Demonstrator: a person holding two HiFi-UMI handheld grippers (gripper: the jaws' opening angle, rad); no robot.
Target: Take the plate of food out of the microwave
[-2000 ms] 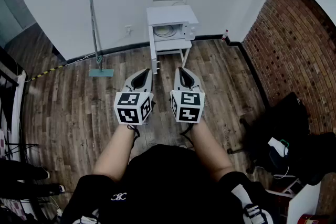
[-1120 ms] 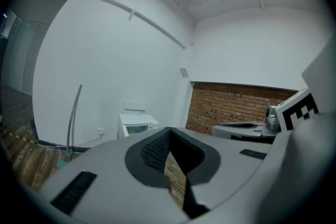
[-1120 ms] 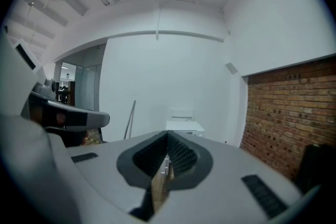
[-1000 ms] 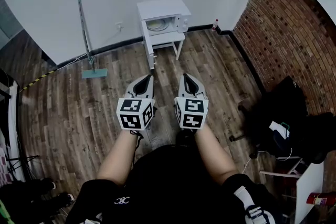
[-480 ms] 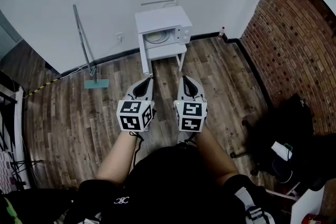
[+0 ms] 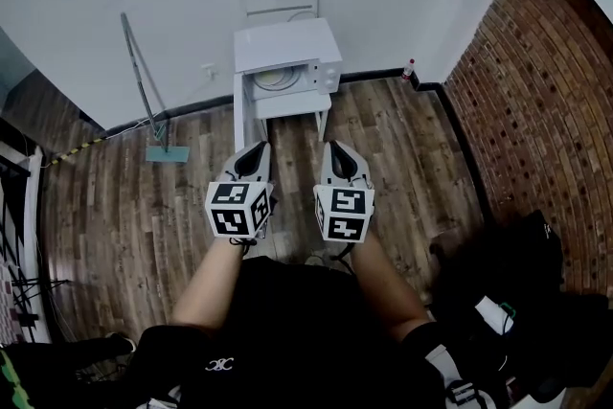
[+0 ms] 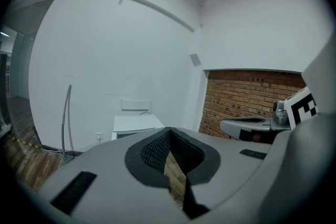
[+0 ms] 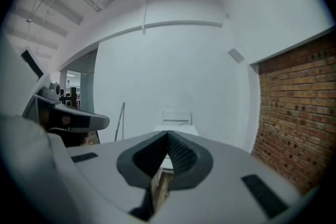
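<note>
A white microwave (image 6: 287,48) stands on a small white table (image 6: 292,102) against the far wall. Through its front I see a pale plate (image 6: 278,78); the food on it is too small to make out. My left gripper (image 6: 257,151) and right gripper (image 6: 336,149) are held side by side over the wooden floor, well short of the table. Both are shut with nothing between their pads. The microwave's top shows just past the closed tips in the left gripper view (image 7: 135,123) and the right gripper view (image 8: 176,128).
A long-handled floor mop (image 6: 144,91) leans on the wall left of the table. A brick wall (image 6: 546,81) closes the right side, with a small bottle (image 6: 410,69) in the corner. Dark bags and a chair (image 6: 517,292) crowd the near right.
The microwave has come nearer and shifted slightly left in the head view as the person walks toward it. Both grippers stay shut, side by side.
</note>
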